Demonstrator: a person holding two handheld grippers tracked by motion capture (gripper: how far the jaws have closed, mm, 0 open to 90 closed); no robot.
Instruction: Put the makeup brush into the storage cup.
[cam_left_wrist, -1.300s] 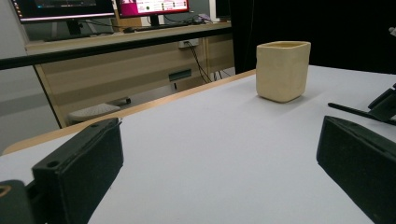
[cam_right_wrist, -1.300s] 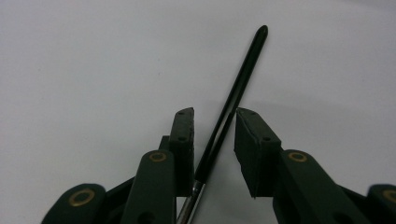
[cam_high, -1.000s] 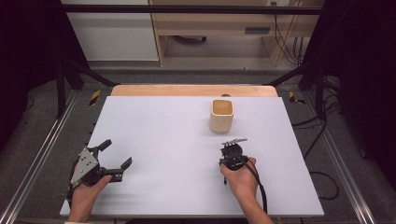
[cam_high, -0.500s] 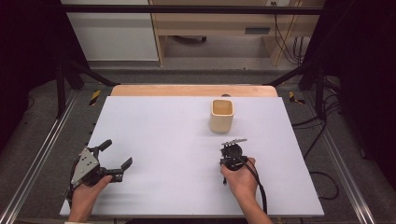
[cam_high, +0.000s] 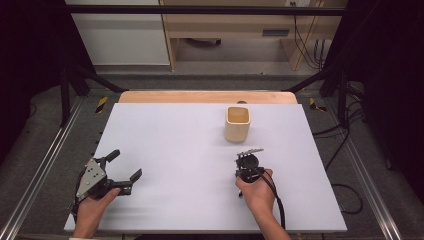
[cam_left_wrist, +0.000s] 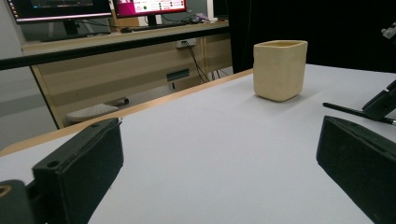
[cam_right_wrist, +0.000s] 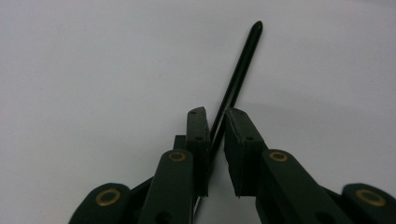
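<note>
A beige square cup (cam_high: 237, 123) stands upright on the white table top (cam_high: 190, 135), right of centre; in the left gripper view the cup (cam_left_wrist: 279, 70) is far off to the right. A thin black pen (cam_right_wrist: 243, 60) lies low on the table, and my right gripper (cam_right_wrist: 215, 114) is shut on its shaft, the tip pointing away. In the high view the right gripper (cam_high: 247, 161) sits just in front of the cup. My left gripper (cam_high: 125, 164) rests at the near left, open with nothing between its jaws. The left gripper view also shows the pen (cam_left_wrist: 350, 111).
A wooden strip (cam_high: 207, 96) borders the table's far edge. Metal frame rails (cam_high: 45, 165) run along both sides. A desk with monitors (cam_left_wrist: 93, 7) stands beyond the table. Cables (cam_high: 345, 190) trail on the floor at the right.
</note>
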